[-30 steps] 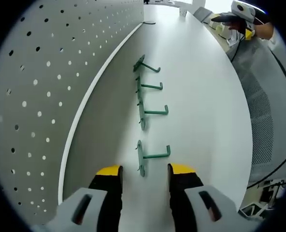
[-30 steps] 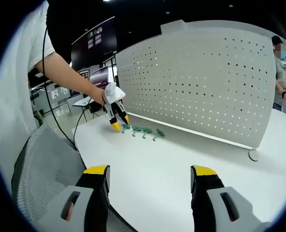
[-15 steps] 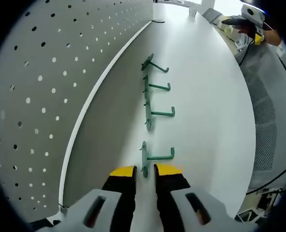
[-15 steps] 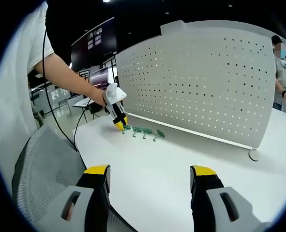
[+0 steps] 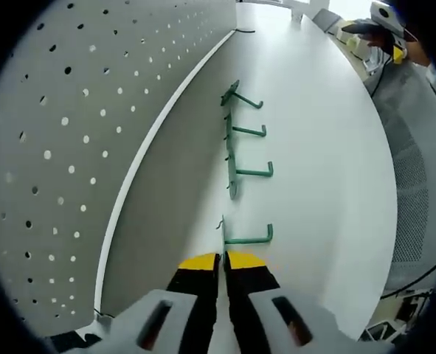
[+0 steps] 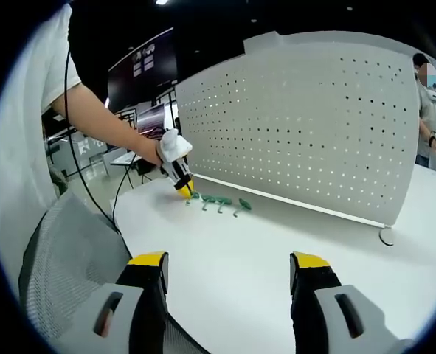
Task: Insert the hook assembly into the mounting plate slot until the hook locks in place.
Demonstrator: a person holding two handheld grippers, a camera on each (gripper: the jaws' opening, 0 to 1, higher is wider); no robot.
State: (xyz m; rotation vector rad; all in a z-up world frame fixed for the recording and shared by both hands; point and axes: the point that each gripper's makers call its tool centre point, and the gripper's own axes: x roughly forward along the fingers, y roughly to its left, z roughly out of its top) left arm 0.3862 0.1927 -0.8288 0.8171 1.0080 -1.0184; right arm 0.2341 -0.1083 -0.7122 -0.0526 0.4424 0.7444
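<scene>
jaws pinched on nearest hook (image 5: 241,237) — table (image 5: 328,169)

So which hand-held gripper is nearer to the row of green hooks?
Left. The left hand-held gripper is shut on the nearest green hook; the right hand-held gripper hovers apart, across the table.

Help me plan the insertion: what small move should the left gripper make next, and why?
Probably lift. The left gripper looks shut on the nearest green metal hook, which lies on the white table, so raising it toward the grey perforated mounting panel seems next.
</scene>
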